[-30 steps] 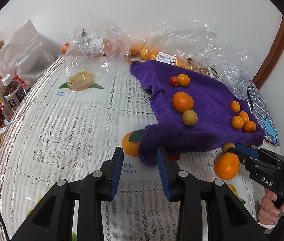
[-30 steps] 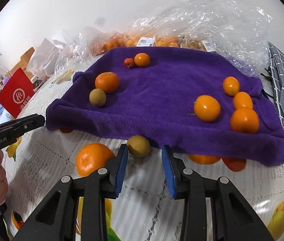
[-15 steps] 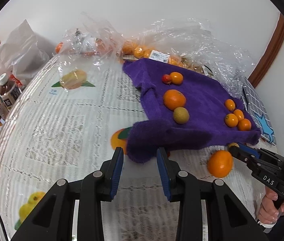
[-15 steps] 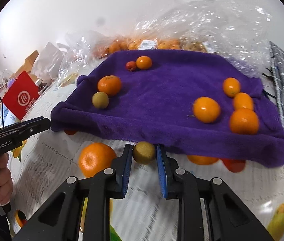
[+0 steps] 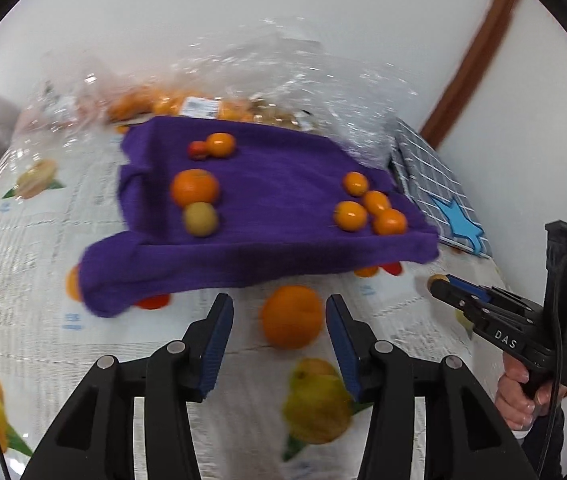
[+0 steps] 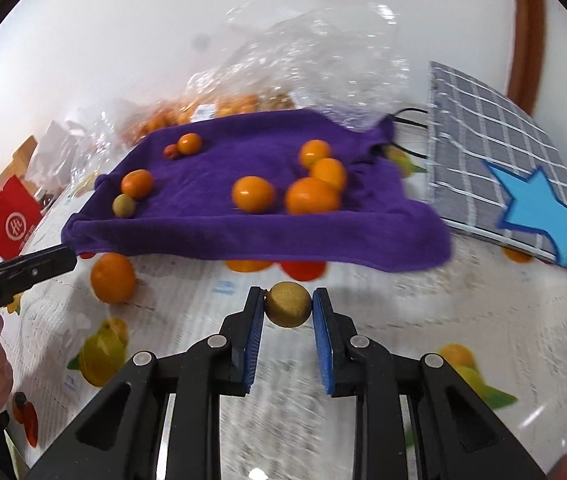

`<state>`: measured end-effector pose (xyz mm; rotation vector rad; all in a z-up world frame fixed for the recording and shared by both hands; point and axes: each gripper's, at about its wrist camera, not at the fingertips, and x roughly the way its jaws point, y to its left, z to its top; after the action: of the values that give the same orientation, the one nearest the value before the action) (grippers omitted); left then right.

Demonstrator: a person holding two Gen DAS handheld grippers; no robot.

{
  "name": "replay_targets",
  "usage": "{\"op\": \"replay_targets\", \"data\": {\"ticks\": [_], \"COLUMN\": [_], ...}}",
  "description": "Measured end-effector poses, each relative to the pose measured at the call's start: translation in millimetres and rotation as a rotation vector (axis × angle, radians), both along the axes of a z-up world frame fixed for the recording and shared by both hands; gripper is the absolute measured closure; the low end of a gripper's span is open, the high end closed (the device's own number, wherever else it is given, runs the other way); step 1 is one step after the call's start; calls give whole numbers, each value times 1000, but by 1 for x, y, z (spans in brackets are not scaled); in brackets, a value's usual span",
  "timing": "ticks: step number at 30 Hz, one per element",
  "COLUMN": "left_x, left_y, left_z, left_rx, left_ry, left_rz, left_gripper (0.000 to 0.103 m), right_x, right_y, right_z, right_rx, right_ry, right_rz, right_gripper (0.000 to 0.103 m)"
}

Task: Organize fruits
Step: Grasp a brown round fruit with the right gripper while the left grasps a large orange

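A: What is the right gripper (image 6: 288, 307) doing?

B: Its blue pads are clamped on a small brownish-green fruit (image 6: 287, 305), pinched at the very tips, one pad against each side. It hangs over the tablecloth (image 6: 383, 312), just in front of the near hem of the purple towel (image 6: 243, 236).

A: And the left gripper (image 5: 279, 320)?

B: Its jaws have just been opening and stand apart with nothing pressed between them. A large orange (image 5: 292, 316) sits on the cloth just beyond the tips, framed in the gap between the pads, but neither pad touches it.

A: Where does the rest of the fruit lie?

B: On the towel. In the left wrist view, an orange (image 5: 194, 187) and a greenish fruit (image 5: 200, 219) touch each other on the left part, a small red fruit (image 5: 197, 149) and a small orange (image 5: 221, 145) sit together farther back, and a cluster of four small oranges (image 5: 371, 208) lies on the right. The fruits under the towel's front edge look like prints on the tablecloth, though the blur makes that hard to settle.

A: Anything else near the tools?

B: Clear plastic bags (image 5: 283, 92) with more oranges lie behind the towel, against the wall. A grey checked cloth with a blue star (image 6: 523, 184) lies to the right of the towel. A red bag (image 6: 9, 218) stands at the far left. A hand (image 5: 521, 398) holds the right tool's grip at the edge of the left view.
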<state>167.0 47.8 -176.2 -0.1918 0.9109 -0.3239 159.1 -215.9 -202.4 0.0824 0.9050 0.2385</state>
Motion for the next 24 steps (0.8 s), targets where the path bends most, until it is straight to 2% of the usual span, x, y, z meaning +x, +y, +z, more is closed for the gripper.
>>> {"op": "replay_targets", "data": {"ticks": [8, 13, 19, 24], "left_x": [5, 6, 13, 14], "left_y": [-20, -23, -21, -24], "left_z": [-15, -23, -34, -35], "left_rx": [32, 75, 52, 60], "left_ry": [44, 41, 65, 46], "left_rz": [-6, 9, 20, 16], "left_gripper": [57, 57, 57, 59], "right_x": [-8, -11, -11, -9], "right_y": [-17, -16, -15, -15], "right_z": [-9, -18, -23, -24], "right_rx": [-10, -12, -1, 4], "right_ry": [3, 2, -4, 1], "right_rz": [-30, -19, -20, -21], "right_gripper": [78, 78, 78, 78]}}
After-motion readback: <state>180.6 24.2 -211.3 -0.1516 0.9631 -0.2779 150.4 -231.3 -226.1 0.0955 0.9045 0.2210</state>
